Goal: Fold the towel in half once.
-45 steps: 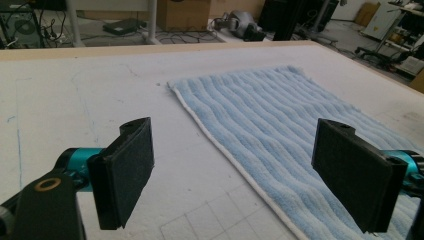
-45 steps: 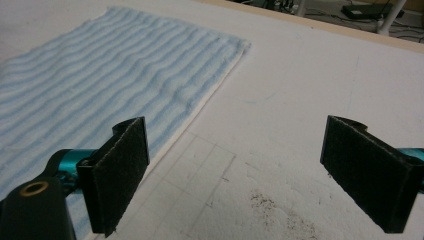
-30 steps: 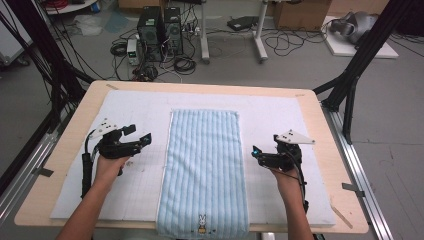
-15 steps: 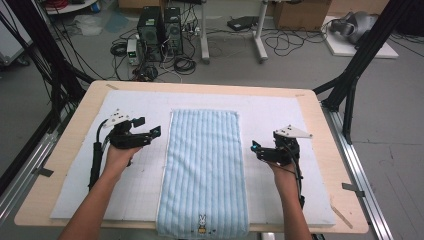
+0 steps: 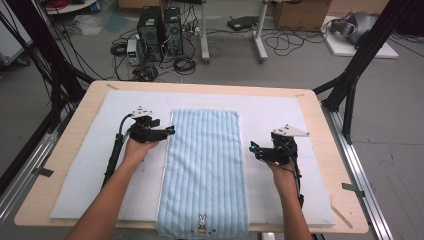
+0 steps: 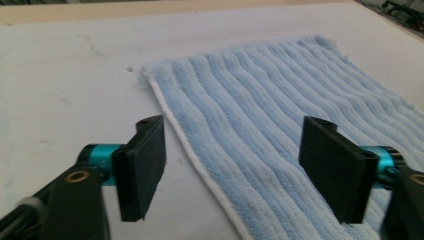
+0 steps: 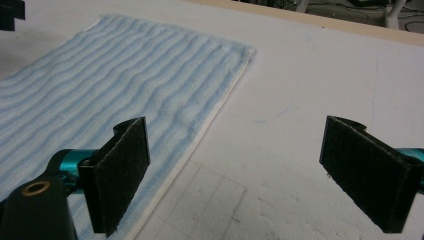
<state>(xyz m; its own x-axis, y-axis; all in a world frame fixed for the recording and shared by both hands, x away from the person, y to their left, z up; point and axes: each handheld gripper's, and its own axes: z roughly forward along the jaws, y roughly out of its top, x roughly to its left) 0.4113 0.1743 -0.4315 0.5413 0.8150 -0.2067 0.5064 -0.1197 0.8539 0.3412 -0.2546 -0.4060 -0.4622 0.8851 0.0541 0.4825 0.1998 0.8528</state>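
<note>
Left gripper (image 5: 170,131): jaws wide apart, holding nothing; since 0.5 s ago it has moved right and now sits at the towel's left edge, 1 jaw over the pad, 1 over the cloth.
Right gripper (image 5: 253,148): jaws wide apart, empty; it has shifted slightly toward the towel and hovers just beside its right edge.
Blue striped towel (image 5: 205,165): lies flat in the middle of the table, long side running near to far, unmoved.
White pad (image 5: 90,165): covers the wooden table (image 5: 65,112) under the towel.
Surroundings: computer towers (image 5: 160,27) and cables on the floor beyond the far edge; nothing between either gripper and the towel.
Cut off: the towel's near end hangs past the table edge.
</note>
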